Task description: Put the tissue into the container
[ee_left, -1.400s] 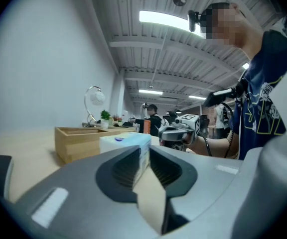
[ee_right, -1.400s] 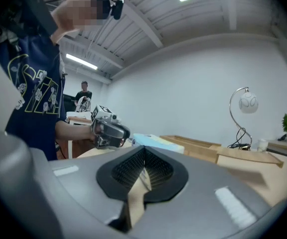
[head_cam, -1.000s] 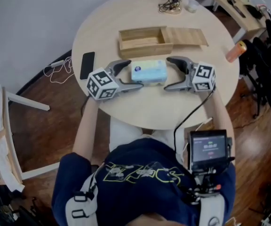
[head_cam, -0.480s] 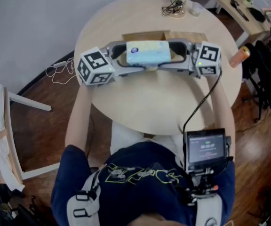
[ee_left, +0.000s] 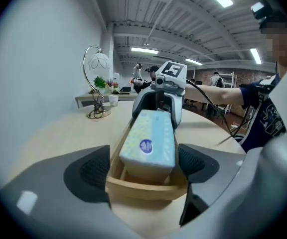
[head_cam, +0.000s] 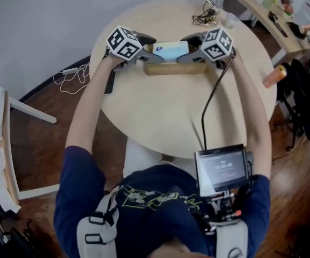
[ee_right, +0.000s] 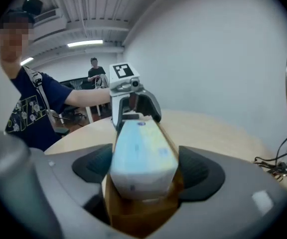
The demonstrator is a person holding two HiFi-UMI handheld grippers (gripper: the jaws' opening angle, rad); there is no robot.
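Tissue pack (head_cam: 170, 50) resting in the wooden container (head_cam: 176, 69) on the round table (head_cam: 166, 117).
The left gripper (head_cam: 154, 50) and right gripper (head_cam: 186, 50) each straddle one end of it, jaws opening wide, pads not pressing.

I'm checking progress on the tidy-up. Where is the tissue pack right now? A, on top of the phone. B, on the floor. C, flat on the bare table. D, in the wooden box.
D: in the left gripper view, the tissue pack has its lower part inside the walls of the wooden box.
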